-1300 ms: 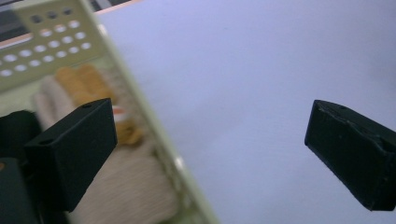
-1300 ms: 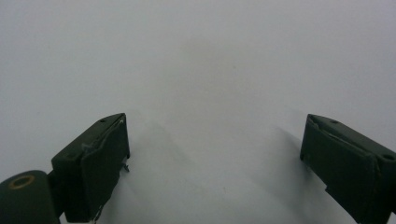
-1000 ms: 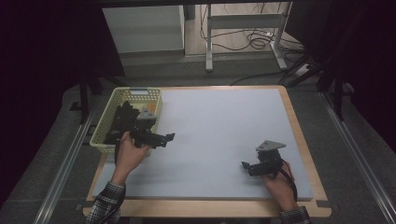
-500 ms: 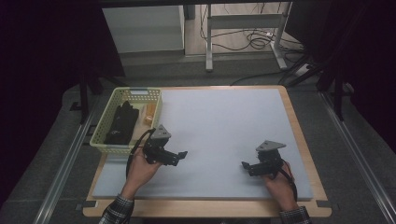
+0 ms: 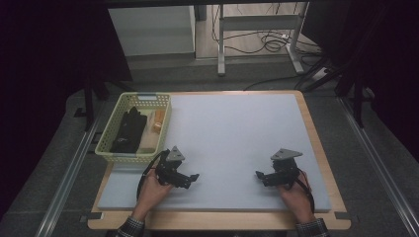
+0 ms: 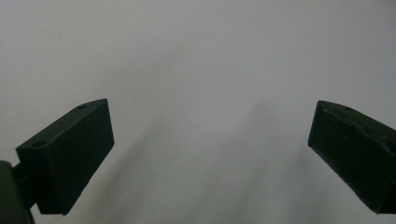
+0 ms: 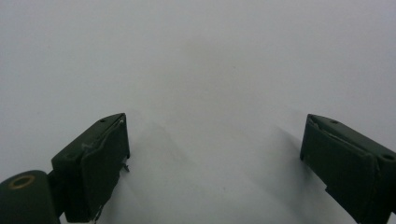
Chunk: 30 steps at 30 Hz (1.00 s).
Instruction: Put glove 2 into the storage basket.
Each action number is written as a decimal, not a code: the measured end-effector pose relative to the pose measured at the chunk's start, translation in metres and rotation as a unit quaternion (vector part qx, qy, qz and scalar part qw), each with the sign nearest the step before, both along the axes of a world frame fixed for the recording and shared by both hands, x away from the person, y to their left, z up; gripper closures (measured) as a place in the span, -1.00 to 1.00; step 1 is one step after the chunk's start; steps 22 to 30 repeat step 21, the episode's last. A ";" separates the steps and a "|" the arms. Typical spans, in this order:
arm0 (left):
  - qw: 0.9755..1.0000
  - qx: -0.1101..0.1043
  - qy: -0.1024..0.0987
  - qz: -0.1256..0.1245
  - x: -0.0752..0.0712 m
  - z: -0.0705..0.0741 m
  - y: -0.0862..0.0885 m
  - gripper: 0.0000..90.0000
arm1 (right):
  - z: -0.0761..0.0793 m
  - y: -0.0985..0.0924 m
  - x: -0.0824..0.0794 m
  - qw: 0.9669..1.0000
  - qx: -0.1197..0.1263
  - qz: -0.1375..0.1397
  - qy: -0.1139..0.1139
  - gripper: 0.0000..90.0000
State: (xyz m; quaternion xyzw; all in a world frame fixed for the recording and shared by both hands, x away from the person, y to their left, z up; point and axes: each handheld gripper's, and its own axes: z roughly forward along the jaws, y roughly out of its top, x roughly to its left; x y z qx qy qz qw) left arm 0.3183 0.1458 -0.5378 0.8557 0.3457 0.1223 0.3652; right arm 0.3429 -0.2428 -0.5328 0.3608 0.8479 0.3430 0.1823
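The one basket point(image 5: 111, 153) sits at the mat's point(image 5: 237, 133) left edge, holding a black item point(image 5: 129, 129) and two small orange things point(image 5: 158, 120). The left gripper point(image 5: 193, 177) has drawn back out of the basket to the near mat, jaws spread and empty, so nothing was taken out. The right gripper point(image 5: 259, 175), one of two, rests near right, jaws likewise spread on nothing.

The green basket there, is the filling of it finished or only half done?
Seemingly finished. The green basket at the mat's left edge holds a black item and something orange. Nothing is in hand: the left gripper and right gripper rest open and empty on the grey mat. Nothing loose lies on the mat, so little looks left.
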 end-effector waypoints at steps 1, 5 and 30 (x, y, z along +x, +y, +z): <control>1.000 0.007 0.003 -0.001 0.000 -0.004 0.000 -0.99 | 0.000 0.000 0.000 1.000 0.000 0.000 0.000 -0.82; 1.000 0.011 0.008 0.003 0.000 -0.011 0.001 -1.00 | 0.000 0.000 0.000 1.000 0.000 0.000 0.000 -0.82; 1.000 0.012 0.007 0.002 0.000 -0.012 0.000 -1.00 | 0.000 0.000 0.000 1.000 0.000 0.000 0.000 -0.82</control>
